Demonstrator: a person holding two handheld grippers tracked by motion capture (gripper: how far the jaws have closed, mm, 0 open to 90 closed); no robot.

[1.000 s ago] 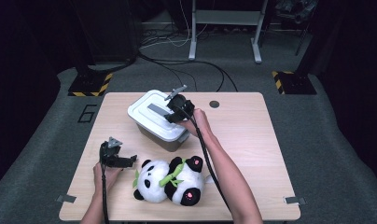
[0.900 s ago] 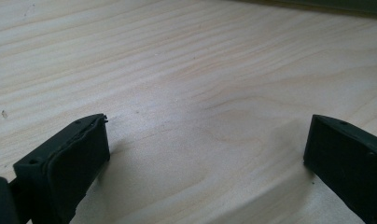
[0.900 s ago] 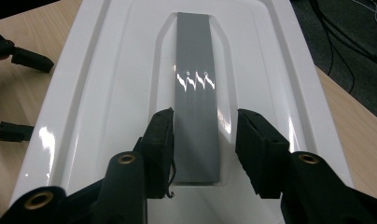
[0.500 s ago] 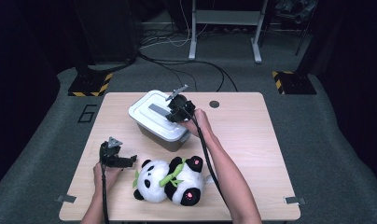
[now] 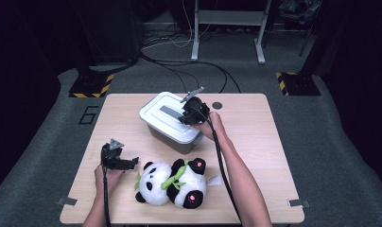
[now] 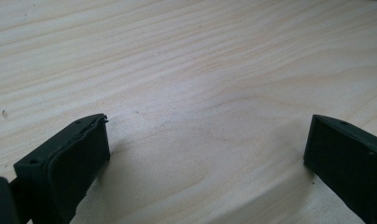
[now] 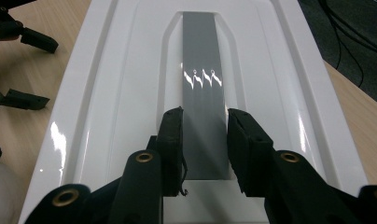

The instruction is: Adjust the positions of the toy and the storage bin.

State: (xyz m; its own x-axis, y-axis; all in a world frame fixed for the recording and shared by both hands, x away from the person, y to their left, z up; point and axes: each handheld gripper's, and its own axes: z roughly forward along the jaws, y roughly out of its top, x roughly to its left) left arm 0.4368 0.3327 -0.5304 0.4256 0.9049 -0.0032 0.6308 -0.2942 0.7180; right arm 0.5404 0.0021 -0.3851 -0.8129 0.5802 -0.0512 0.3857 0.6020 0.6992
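White-lidded box [image 5: 172, 124], grey handle [image 7: 203, 88]

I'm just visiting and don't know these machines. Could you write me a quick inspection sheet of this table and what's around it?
Surface: pale wooden table, bare grain under the left tongs.
Job's things: white lidded storage box; its grey lid handle sits between the right tongs' pads.
Clutter: two plush pandas lying side by side at the near edge; a small dark round disc beyond the box.
Grippers: left tongs open, resting low over the table; right tongs shut on the grey lid handle.
Cables: one black cable trails along the right forearm; more lie on the floor behind.
Surroundings: grey carpet, yellow-black striped floor plates, a metal stand's legs.
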